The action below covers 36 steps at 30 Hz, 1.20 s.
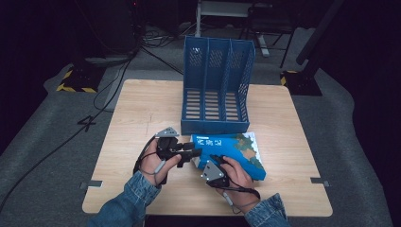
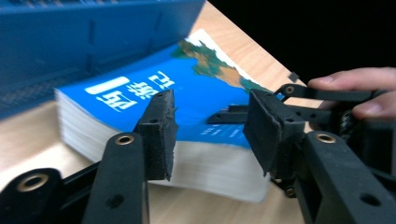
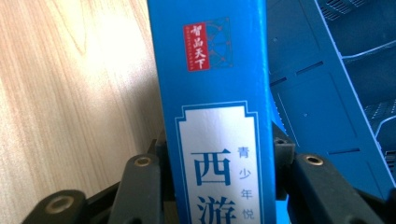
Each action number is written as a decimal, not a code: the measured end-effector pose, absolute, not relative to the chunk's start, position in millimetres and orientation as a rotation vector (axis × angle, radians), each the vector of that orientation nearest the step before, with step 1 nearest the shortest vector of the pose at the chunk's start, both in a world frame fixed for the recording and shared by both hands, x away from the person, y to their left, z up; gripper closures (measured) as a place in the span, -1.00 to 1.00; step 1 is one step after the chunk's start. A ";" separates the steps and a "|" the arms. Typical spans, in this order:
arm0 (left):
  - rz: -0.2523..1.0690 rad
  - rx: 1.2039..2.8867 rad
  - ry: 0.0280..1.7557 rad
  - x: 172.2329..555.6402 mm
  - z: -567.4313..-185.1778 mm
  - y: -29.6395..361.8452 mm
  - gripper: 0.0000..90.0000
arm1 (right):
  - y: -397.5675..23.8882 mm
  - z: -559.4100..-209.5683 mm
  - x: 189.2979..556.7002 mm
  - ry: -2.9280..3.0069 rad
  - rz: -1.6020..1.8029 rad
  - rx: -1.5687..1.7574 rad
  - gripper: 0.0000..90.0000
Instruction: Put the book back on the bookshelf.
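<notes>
A thick blue book (image 1: 236, 146) lies on the wooden table (image 1: 142, 109) just in front of the blue file rack (image 1: 215, 125), its near edge lifted a little. My right gripper (image 1: 218, 163) is shut on the book's spine; in the right gripper view the spine (image 3: 210, 93), with its white title panel, stands pinched between the jaws (image 3: 217, 144). My left gripper (image 1: 196, 153) sits at the book's left corner. Its jaws (image 2: 212, 100) are open, the pads apart from the book's (image 2: 140, 88) page edge and cover beyond them.
The file rack (image 2: 70, 37) has three upright slots and stands at the table's middle back, close behind the book. Bare tabletop lies to the left and right of it. Cables and stands sit on the grey floor beyond the table.
</notes>
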<state>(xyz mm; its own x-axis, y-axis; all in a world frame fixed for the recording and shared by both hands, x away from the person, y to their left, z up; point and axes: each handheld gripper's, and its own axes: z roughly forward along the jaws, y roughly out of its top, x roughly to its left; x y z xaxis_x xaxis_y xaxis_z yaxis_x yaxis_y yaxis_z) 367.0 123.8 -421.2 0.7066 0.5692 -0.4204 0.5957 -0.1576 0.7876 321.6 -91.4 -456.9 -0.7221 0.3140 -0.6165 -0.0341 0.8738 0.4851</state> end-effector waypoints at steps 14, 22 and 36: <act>0.275 1.951 0.999 372.5 -445.7 160.7 0.09 | -108.8 -419.6 330.7 2.329 0.733 0.280 0.37; 0.312 2.015 1.081 380.1 -473.4 184.4 0.10 | -122.5 -393.3 332.8 2.317 0.849 0.355 0.37; 0.398 2.123 1.143 394.8 -497.1 204.3 0.08 | -148.1 -356.8 340.1 2.291 1.046 0.505 0.38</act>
